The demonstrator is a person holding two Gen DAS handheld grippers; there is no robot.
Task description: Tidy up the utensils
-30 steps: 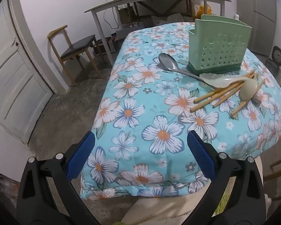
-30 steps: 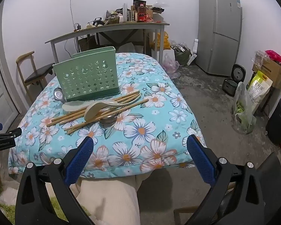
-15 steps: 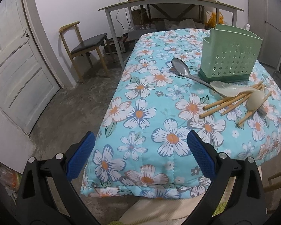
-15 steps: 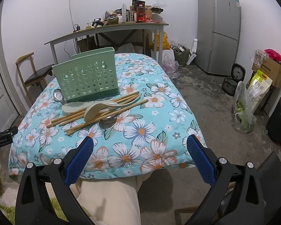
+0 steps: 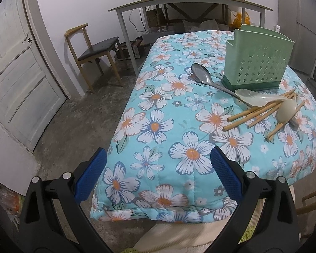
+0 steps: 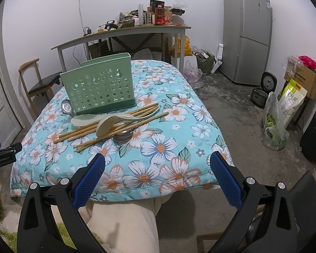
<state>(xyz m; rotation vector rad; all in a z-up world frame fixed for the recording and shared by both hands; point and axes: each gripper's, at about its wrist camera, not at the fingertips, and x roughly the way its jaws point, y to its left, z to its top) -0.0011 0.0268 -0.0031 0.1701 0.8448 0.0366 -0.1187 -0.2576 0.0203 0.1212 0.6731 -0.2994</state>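
Note:
A green perforated utensil holder (image 5: 257,63) (image 6: 99,88) stands upright on the floral-covered table (image 5: 158,126) (image 6: 179,147). In front of it lies a heap of wooden chopsticks (image 5: 261,113) (image 6: 107,126), two pale plastic spoons (image 5: 286,109) (image 6: 109,122) and metal spoons (image 5: 202,73) (image 6: 124,136). My left gripper (image 5: 158,172) hangs open over the table's near left corner, well short of the heap. Above the near edge, my right gripper (image 6: 158,177) is open and holds nothing.
A wooden chair (image 5: 90,50) and a white door (image 5: 16,80) stand left. A cluttered grey table (image 6: 124,33) is behind. A fridge (image 6: 248,31), bags (image 6: 273,122) and a black bin (image 6: 313,135) line the right. A person's cream-clad knee (image 6: 124,225) sits below the table edge.
The left gripper's view has swung and shifted left, so the holder and utensil heap now sit further right. The right gripper has barely moved. Both stay open.

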